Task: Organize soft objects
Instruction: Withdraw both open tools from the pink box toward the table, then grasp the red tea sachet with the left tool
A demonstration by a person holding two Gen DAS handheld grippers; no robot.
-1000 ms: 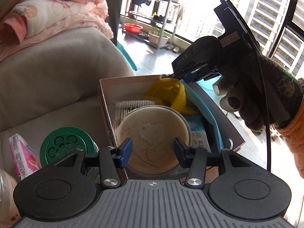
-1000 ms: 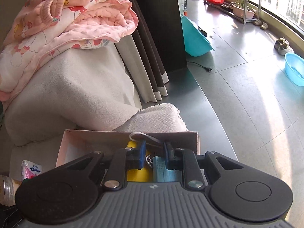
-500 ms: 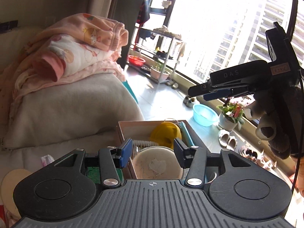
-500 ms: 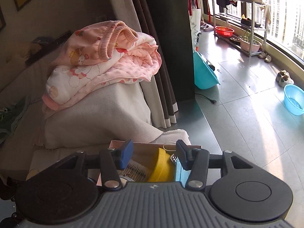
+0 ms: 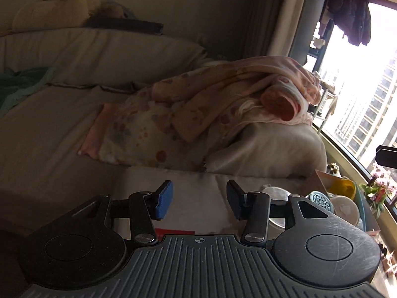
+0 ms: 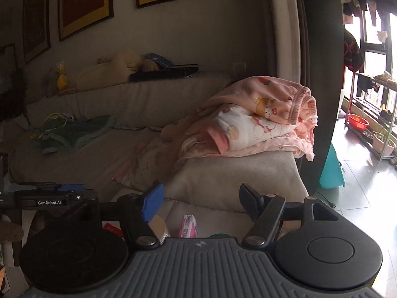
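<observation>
A pile of pink patterned baby clothes and blankets point(image 6: 260, 124) lies on the sofa's arm and spills onto the seat point(image 5: 153, 129). A green cloth point(image 6: 72, 134) is crumpled on the seat further left. Plush toys point(image 6: 119, 67) rest along the sofa back. My left gripper point(image 5: 199, 202) is open and holds nothing, well short of the pink pile. My right gripper point(image 6: 202, 201) has its jaws opening with nothing between them, aimed below the pile. The left gripper point(image 6: 62, 188) also shows at the left edge of the right wrist view.
A cardboard box point(image 5: 322, 176) at the right holds a yellow item point(image 5: 342, 186), a green lid and a bowl. A pink tissue pack point(image 6: 189, 226) and a round lid point(image 6: 158, 226) lie below my right gripper. Dark curtain point(image 6: 317, 74) and a window stand on the right.
Both views have swung away from the cardboard box up toward the sofa and the pink pile. The right jaws, nearly shut over the box before, have spread wide. The left jaws look unchanged.
</observation>
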